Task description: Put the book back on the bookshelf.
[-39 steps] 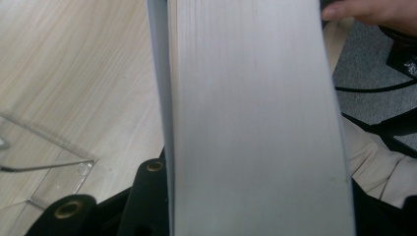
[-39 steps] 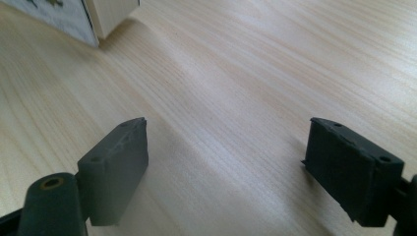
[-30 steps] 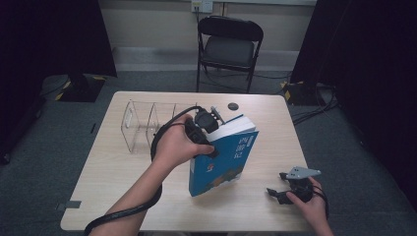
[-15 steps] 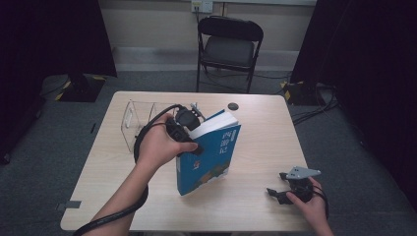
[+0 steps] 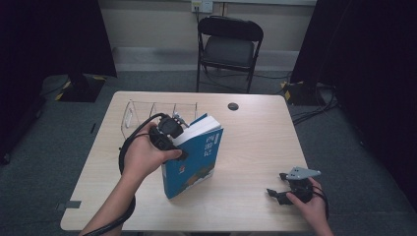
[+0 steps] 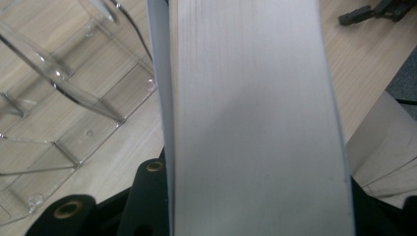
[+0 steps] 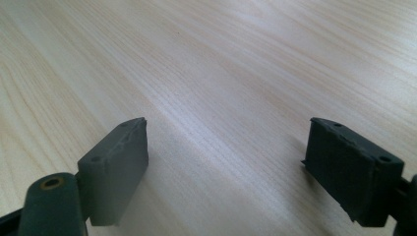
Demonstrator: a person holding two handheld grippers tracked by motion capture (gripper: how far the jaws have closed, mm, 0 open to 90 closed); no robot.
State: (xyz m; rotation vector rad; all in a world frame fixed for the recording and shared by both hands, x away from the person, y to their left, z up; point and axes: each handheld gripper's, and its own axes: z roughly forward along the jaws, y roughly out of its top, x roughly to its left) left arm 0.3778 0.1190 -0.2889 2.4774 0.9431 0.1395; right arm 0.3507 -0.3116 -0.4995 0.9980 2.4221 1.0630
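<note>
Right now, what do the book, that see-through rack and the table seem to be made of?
Book: paper, with a glossy blue card cover by the look of it; the white page block shows between the left gripper's jaws. Rack: clear rigid plastic, probably acrylic, since the table shows through its dividers. Table: pale wood grain, matte; likely laminate, but solid wood can't be ruled out.

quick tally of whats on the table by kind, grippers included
book: 1
clear divided rack: 1
small dark round object: 1
grippers: 2, the left gripper shut on the book, the right gripper open
total: 5
</note>
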